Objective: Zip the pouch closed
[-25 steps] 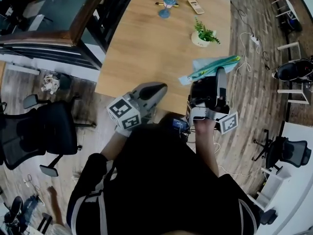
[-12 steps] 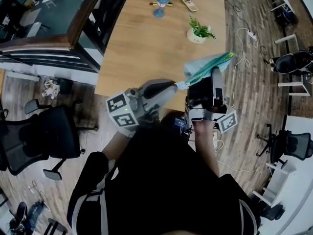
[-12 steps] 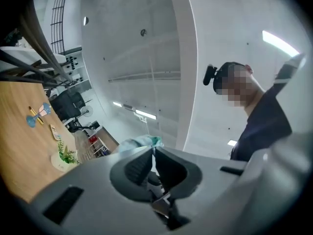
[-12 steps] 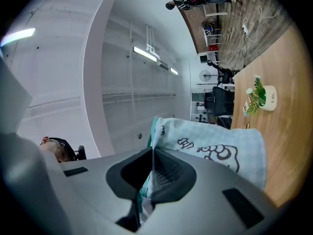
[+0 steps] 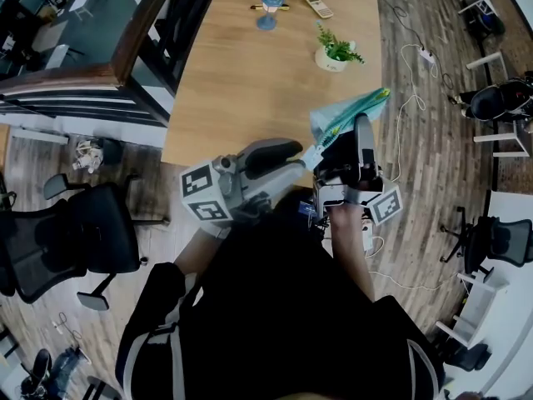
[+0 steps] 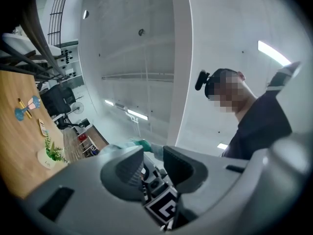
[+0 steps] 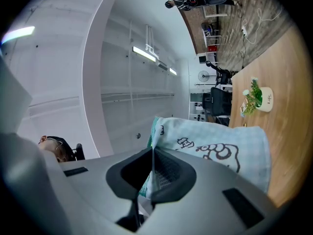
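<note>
A light teal checked pouch (image 5: 350, 113) with a cartoon print hangs in the air over the table's near right corner. My right gripper (image 5: 361, 125) is shut on its edge, and in the right gripper view the cloth (image 7: 220, 146) is pinched between the jaws (image 7: 152, 166). My left gripper (image 5: 297, 157) is just left of the pouch's lower end, pointing up at it. Its jaws are opening and nothing is between them (image 6: 153, 156). Past its fingers in the left gripper view I see a bit of the pouch (image 6: 139, 143) and the right gripper's marker cube (image 6: 164, 207).
The wooden table (image 5: 250, 82) carries a small potted plant (image 5: 333, 52), a blue hourglass-shaped object (image 5: 268, 8) and a remote-like device (image 5: 317, 5) at its far end. A black office chair (image 5: 75, 232) stands on the floor at left. Cables (image 5: 416, 57) trail at right.
My left gripper has risen and moved right toward the pouch, and its jaws have gone from shut to open. The right gripper still holds the pouch in about the same place.
</note>
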`<state>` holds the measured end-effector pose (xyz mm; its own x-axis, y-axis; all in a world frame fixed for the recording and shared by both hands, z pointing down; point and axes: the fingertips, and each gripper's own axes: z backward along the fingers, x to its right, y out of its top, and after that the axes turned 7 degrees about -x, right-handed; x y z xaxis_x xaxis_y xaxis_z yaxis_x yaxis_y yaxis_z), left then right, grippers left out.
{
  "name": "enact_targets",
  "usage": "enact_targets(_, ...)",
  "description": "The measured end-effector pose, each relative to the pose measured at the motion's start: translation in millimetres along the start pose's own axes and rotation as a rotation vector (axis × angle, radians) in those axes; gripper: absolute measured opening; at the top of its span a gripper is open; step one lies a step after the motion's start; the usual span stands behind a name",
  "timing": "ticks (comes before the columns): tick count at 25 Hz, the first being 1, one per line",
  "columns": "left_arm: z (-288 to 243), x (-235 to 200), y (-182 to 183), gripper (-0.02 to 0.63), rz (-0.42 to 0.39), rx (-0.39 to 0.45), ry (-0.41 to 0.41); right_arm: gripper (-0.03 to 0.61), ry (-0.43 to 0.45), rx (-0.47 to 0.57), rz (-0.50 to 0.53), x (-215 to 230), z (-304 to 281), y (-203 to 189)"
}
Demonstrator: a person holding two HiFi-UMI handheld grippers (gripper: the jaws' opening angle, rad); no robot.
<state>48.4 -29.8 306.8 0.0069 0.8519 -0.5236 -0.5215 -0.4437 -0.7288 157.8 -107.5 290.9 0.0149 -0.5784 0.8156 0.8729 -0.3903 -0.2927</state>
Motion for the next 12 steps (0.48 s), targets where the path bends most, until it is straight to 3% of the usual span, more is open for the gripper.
enact_targets(5,-4.8,15.4,-2.8,0.109,0.017,-0.011,-0.079,0.02,0.004,-0.005,0.004,-3.2,0.7,-2.5)
enact_targets(10,-2.9,7.6,-1.6,0.095,0.028,0.006,-0.042,0.02,0.018,-0.013,0.002,-5.1,-1.7,-4.2)
enact_targets(12,-3.4,12.1,-3.5,0.0,-0.022,-0.028,-0.039,0.02,0.026,-0.029,0.006,-7.4,-3.4,-7.5)
